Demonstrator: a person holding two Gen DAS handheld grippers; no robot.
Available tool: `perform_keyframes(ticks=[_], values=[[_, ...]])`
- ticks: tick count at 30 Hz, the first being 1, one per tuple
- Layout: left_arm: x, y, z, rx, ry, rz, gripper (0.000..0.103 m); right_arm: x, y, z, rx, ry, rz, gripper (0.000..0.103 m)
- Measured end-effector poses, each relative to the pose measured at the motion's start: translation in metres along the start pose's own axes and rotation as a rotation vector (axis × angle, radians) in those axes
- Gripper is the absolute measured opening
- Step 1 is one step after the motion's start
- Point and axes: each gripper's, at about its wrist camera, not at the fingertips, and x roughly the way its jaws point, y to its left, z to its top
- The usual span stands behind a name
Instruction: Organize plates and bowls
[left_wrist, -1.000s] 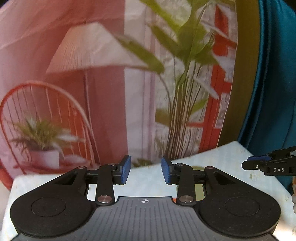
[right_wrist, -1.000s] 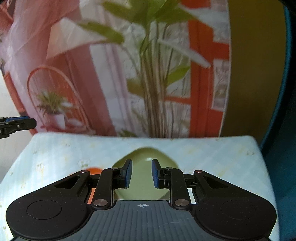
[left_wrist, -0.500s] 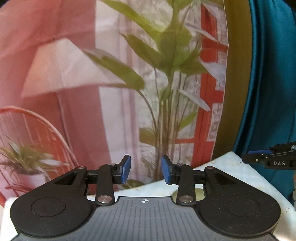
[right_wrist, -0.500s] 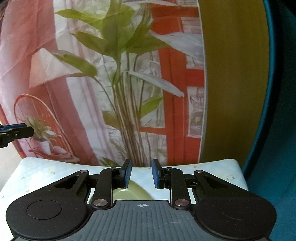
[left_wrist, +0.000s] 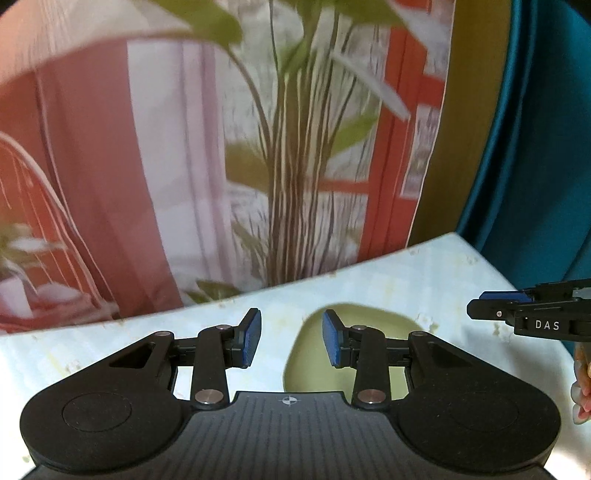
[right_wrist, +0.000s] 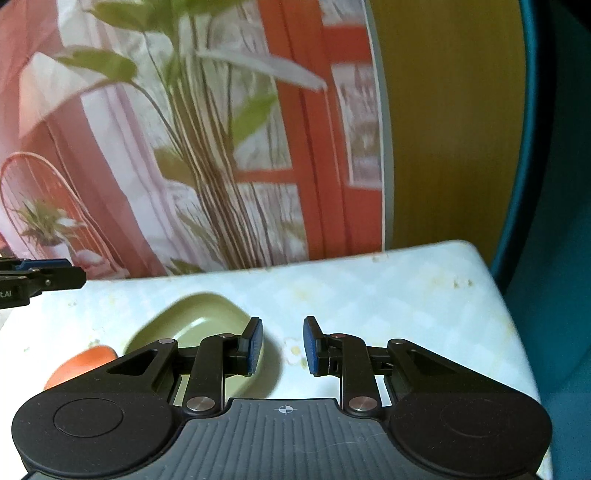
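A green dish lies on the pale tablecloth, partly hidden behind my left gripper, which is open and empty above its left part. The same green dish shows in the right wrist view, left of my right gripper, which is open and empty over bare cloth. An orange dish lies at the green dish's left, mostly hidden by the gripper body. The right gripper's tip shows at the right edge of the left wrist view; the left gripper's tip shows at the left edge of the right wrist view.
The table has a light patterned cloth; its far edge meets a printed backdrop with a plant and an orange frame. A teal curtain hangs at the right, past the table's right edge.
Both cameras have tilted down after swinging up, so the table and green dish are back in view. My right gripper's jaws have opened wider. The left jaws keep their gap.
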Motion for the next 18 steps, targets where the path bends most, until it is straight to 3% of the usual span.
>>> perform_keyframes(ticks=[8,18], values=[[0.038,0.009,-0.017,-0.032,0.099,0.008,0.038,0.028,0.004,-0.014,0.034,0.033,0.045,0.024],[0.060,0.015,-0.029,-0.032,0.168,-0.011,0.038,0.054,0.025,-0.034,0.070,0.098,0.061,0.030]])
